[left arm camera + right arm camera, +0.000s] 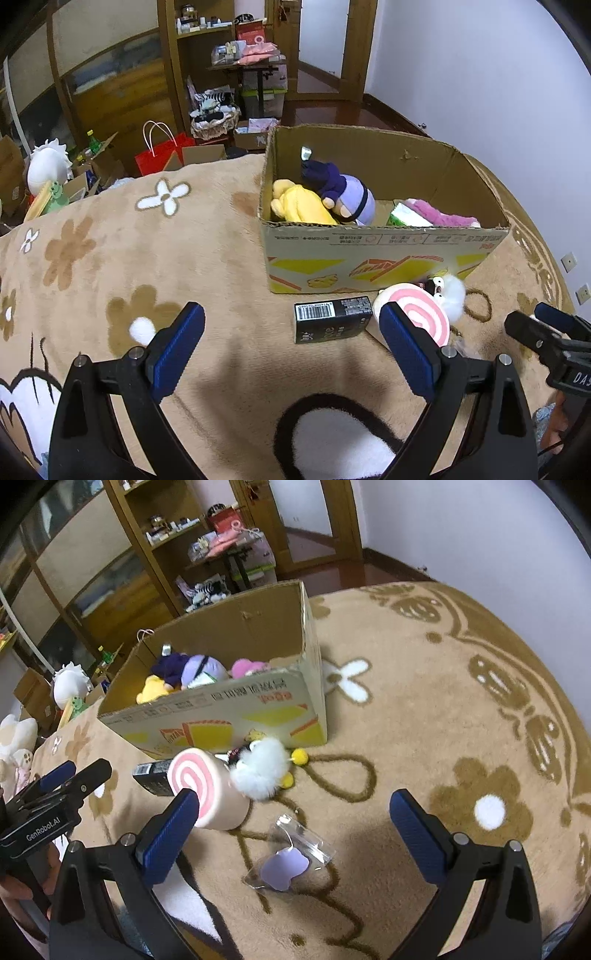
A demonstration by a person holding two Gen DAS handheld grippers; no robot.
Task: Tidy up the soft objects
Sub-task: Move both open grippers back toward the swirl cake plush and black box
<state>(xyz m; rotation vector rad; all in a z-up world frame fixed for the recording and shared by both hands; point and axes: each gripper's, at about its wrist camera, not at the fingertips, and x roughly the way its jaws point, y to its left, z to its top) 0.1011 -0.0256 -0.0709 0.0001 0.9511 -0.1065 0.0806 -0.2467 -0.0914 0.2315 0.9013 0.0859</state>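
Observation:
A cardboard box point(369, 254) point(236, 720) stands on the tan flowered blanket and holds a yellow plush point(299, 208), a purple plush point(343, 192) and a pink plush point(439, 216). In front of it lie a pink swirl roll plush point(424, 314) point(207, 794) and a white fluffy toy point(452, 293) point(260, 773). My left gripper point(291, 339) is open and empty, just short of the roll. My right gripper point(295, 823) is open and empty, above a clear packet with a purple shape point(290, 862).
A black barcode carton point(332, 319) point(153, 777) lies beside the roll. Beyond the blanket's edge are a red bag point(162, 155), boxes, shelves and a white plush point(48, 162). A white wall rises on the right.

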